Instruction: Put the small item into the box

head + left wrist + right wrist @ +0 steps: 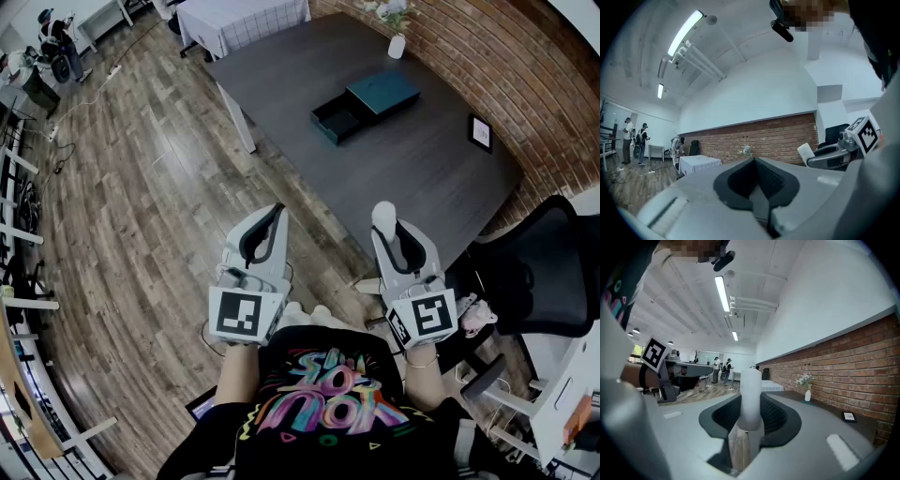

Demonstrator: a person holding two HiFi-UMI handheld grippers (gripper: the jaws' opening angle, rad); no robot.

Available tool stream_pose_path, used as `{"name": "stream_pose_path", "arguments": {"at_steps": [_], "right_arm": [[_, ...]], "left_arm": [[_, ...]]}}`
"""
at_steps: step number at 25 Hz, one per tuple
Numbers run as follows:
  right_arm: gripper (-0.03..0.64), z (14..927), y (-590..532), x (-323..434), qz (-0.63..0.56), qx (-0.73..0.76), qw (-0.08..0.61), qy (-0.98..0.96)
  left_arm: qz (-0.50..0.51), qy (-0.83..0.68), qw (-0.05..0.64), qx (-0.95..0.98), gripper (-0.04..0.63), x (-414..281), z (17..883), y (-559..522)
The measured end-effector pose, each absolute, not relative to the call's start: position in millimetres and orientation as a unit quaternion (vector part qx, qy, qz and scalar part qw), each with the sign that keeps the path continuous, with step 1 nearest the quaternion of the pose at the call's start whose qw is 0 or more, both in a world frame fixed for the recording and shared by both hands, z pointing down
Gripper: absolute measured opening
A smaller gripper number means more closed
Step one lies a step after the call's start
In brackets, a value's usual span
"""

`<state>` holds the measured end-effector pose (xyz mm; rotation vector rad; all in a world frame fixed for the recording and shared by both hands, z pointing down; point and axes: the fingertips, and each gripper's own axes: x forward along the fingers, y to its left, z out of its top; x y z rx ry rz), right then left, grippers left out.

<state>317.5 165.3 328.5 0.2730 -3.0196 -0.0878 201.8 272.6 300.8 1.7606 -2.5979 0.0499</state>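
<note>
The right gripper (749, 422) has its jaws clamped on a small white cylinder (751, 390), which stands upright between them. The left gripper (754, 182) has its jaws pressed together with nothing in them. The teal box (367, 103) lies open on the dark surface (412, 164), well apart from both grippers.

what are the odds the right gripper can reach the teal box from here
Probably not from here. The right gripper, shut on the small white item, hangs by the near edge of the table, and the teal box sits far across it. Nothing stands between them; stepping closer should do.
</note>
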Motion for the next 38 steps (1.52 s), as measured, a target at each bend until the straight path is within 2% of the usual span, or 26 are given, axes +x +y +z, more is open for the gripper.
{"name": "stream_pose_path", "arguments": {"at_steps": [11,19,24,38], "right_arm": [[0.126,338,165,310,-0.001,0.061,0.049,-0.997],[0.127,347,166,278,0.009,0.040,0.051,-0.998],[0.127,356,150,234,0.015,0.046,0.057,-0.997],[0.128,345,104,66,0.009,0.091,0.069,-0.993]], "left_arm": [[0.034,-0.845,0.011,0.534,0.000,200,310,285],[0.029,-0.852,0.011,0.523,0.001,171,318,284],[0.019,-0.848,0.017,0.529,0.002,127,320,262],[0.015,-0.824,0.025,0.566,0.001,-52,313,206]]}}
